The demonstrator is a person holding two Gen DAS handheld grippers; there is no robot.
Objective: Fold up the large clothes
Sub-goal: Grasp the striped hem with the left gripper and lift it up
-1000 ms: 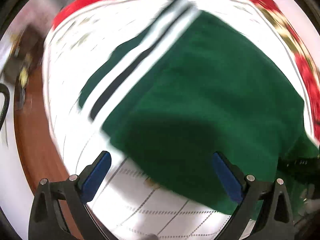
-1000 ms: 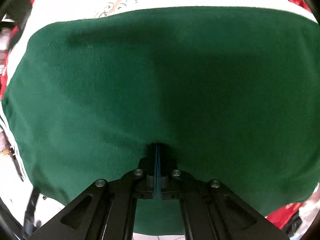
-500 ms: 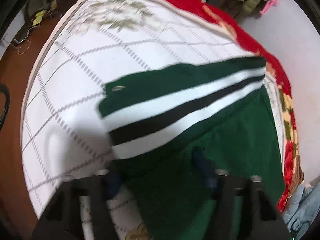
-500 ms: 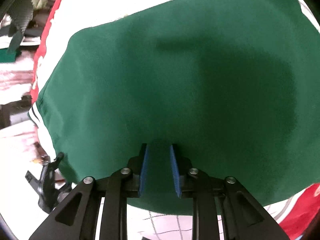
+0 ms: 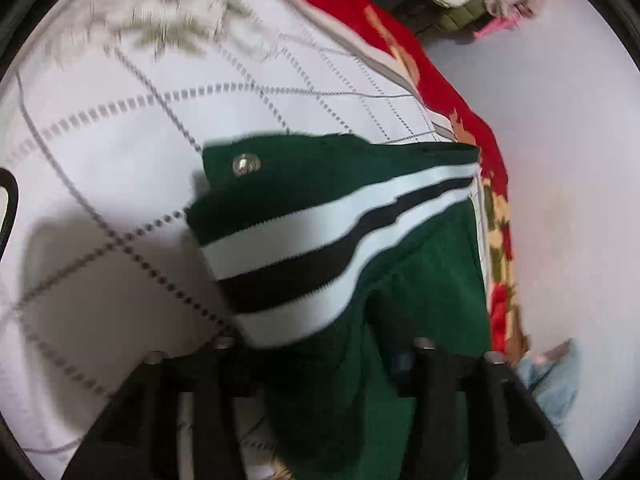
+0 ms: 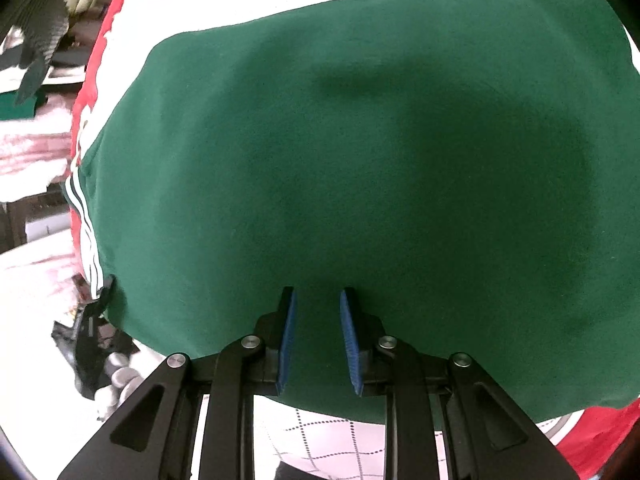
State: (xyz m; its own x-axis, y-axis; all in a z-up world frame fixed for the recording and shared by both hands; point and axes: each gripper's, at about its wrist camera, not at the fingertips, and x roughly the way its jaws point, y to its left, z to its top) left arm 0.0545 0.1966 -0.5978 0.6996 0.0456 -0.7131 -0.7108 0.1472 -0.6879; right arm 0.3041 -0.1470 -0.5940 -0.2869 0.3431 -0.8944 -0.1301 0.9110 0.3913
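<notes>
Lying unbranded, green jacket [image 6: 360, 152] beneath right gripper [image 6: 318, 336].

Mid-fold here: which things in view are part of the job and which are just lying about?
Job:
green garment
striped hem band
left gripper
right gripper
white quilted cover

Lying about:
red floral blanket
shelf clutter
light blue cloth

A bed with a white quilted cover [image 5: 120, 128] edged in red [image 5: 460, 104] carries a green garment [image 6: 360, 152], lying flat across the cover, its striped hem [image 5: 320, 256] toward the red edge.
</notes>
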